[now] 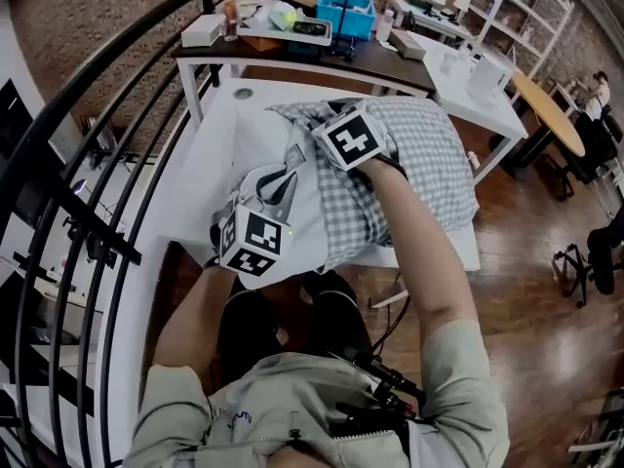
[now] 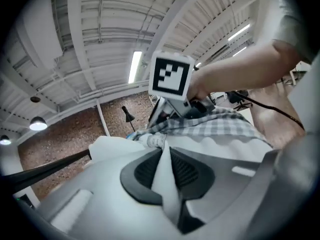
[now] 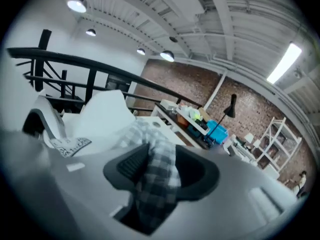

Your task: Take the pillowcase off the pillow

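Observation:
A white pillow [image 1: 297, 227] lies on a white table [image 1: 210, 154], its far half still inside a grey checked pillowcase [image 1: 424, 164]. In the left gripper view my left gripper [image 2: 165, 160] is shut on a fold of the pillow's white cloth [image 2: 165, 184]. The checked pillowcase [image 2: 215, 121] and the right gripper's marker cube [image 2: 171, 76] lie just beyond it. In the right gripper view my right gripper [image 3: 159, 169] holds a thick bunch of the pillowcase [image 3: 157, 176] between its pads. The head view shows both marker cubes, left [image 1: 255, 240] and right [image 1: 351, 136], close together over the pillowcase's open end.
A black curved railing [image 1: 88, 213] runs along the left. Behind the table stands a dark desk [image 1: 390, 61] with a blue bin [image 1: 346, 13] and boxes. A white desk [image 1: 478, 91] and a round wooden table [image 1: 551, 110] stand at the right, over wooden floor.

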